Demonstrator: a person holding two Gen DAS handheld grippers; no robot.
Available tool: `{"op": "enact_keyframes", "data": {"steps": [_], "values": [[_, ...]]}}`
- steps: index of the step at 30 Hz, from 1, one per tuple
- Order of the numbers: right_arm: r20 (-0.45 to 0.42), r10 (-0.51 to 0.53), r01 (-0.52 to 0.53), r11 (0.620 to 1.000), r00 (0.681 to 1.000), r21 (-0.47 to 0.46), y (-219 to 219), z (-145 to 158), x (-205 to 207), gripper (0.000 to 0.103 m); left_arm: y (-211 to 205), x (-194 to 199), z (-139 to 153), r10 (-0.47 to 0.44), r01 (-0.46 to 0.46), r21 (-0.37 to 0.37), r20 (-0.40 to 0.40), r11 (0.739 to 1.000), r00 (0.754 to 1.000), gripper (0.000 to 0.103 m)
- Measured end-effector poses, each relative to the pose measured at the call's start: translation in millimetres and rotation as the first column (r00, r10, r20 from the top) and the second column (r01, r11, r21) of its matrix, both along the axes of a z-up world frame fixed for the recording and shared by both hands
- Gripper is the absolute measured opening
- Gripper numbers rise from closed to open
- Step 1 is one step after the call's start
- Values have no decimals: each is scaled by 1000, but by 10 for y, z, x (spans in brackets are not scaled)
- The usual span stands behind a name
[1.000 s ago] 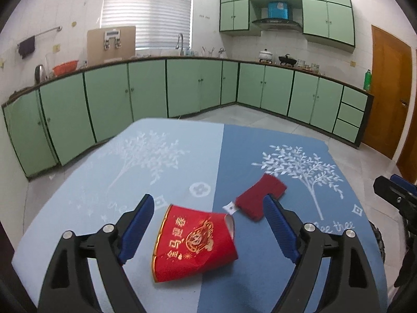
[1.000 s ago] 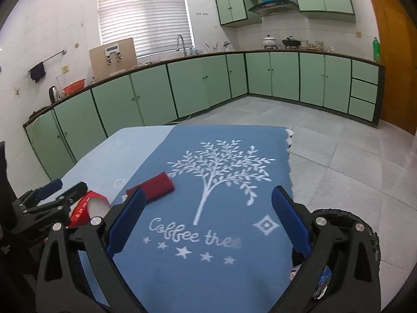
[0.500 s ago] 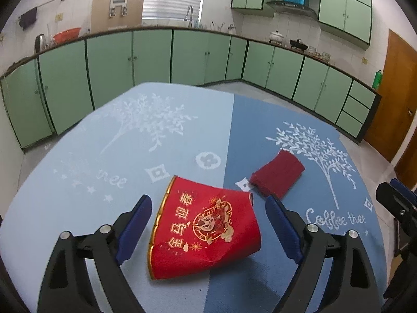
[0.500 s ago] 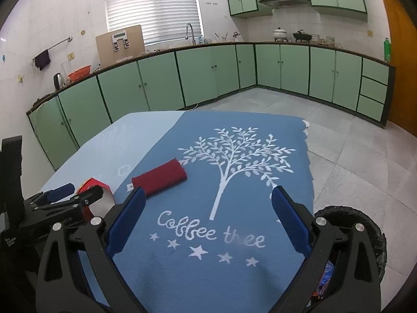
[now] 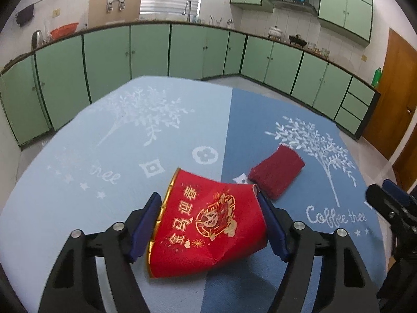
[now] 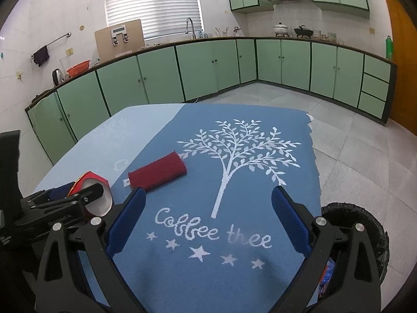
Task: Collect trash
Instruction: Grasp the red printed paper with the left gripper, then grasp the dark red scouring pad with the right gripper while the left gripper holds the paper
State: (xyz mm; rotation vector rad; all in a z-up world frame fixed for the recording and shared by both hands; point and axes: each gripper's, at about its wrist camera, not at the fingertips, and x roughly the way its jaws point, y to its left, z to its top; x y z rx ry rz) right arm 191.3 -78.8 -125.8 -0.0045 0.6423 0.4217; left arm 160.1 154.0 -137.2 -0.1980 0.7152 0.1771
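Observation:
A crushed red paper cup (image 5: 206,224) with gold print lies on its side on the blue tablecloth (image 5: 130,143). My left gripper (image 5: 208,228) has its blue pads against both sides of the cup, shut on it. The cup's white open mouth shows in the right wrist view (image 6: 97,198), held by the left gripper (image 6: 78,195). A folded dark red cloth (image 5: 276,172) lies just beyond the cup; it also shows in the right wrist view (image 6: 157,170). My right gripper (image 6: 208,219) is open and empty above the "Coffee tree" print.
A black-lined trash bin (image 6: 359,229) stands off the table's right edge, with some trash inside. Green cabinets (image 6: 198,70) run around the room behind the table. A brown door (image 5: 396,101) is at the right.
My left gripper moved forward and down around the red cup and closed its pads onto the cup's sides. My right gripper stayed open and tilted slightly downward.

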Motion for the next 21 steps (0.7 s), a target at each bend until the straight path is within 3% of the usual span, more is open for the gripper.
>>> {"op": "enact_keyframes", "data": {"steps": [9,21], "values": [[-39,66,-66,998,997,12,357,-19,226,95,189,10,158,55,-58,79,39,995,998,73],[-116,92,-97,994,989,-40,929,-140,451,95,500,73,78,118,-118,87,5,989,993,73]]}}
